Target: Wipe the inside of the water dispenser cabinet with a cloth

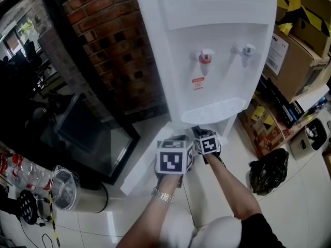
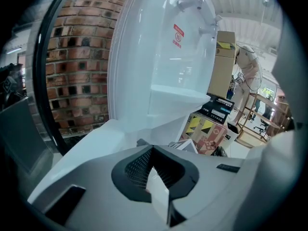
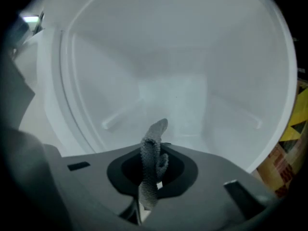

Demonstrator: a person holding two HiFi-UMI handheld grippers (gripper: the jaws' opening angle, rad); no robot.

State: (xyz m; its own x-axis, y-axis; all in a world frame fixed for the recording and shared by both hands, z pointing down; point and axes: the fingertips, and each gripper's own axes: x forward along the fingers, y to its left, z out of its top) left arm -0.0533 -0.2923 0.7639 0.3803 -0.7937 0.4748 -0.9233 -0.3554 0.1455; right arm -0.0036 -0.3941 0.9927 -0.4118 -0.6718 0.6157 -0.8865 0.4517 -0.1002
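Red label [image 1: 198, 83], unreadable, on white dispenser [image 1: 227, 40]

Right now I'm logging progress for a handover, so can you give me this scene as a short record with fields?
right gripper: shut on grey cloth, aimed into the cabinet
left gripper: jaws together, nothing between them, outside the cabinet
cabinet interior: white walls
cabinet door: open
water dispenser: upright, red tap and blue tap above drip tray
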